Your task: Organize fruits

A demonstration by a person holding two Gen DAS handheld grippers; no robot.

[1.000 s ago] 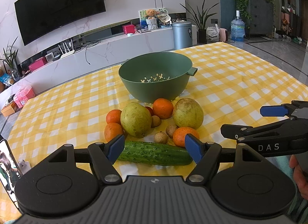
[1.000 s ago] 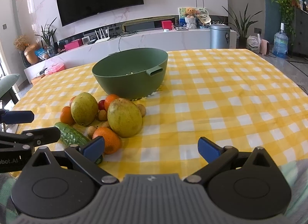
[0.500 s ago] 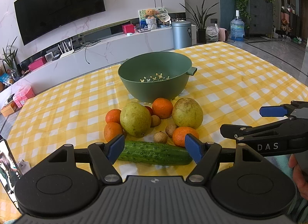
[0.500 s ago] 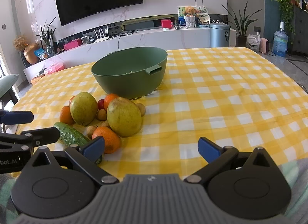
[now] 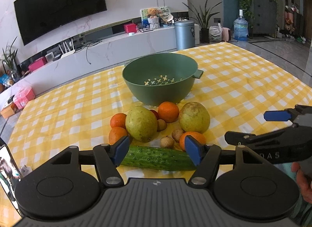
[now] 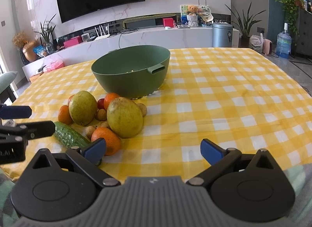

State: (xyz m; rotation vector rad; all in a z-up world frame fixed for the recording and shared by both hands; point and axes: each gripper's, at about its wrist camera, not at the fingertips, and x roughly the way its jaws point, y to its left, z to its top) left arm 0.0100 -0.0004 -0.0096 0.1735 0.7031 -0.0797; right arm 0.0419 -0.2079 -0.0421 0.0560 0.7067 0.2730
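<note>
Both jaws wide apart and empty, cucumber [image 5: 159, 157] ends hidden behind left gripper [image 5: 157, 150] pads.

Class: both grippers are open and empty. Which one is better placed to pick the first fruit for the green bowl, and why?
Left. The left gripper faces the fruit pile, framing the cucumber. The right gripper points at bare tablecloth, fruit off to its side.

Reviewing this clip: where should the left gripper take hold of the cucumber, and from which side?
Probably mid-length, from the near side. The cucumber lies flat and crosswise before the open left gripper, so turn the fingers to span its narrow width. Fruit crowds its far side; the near side is free.
</note>
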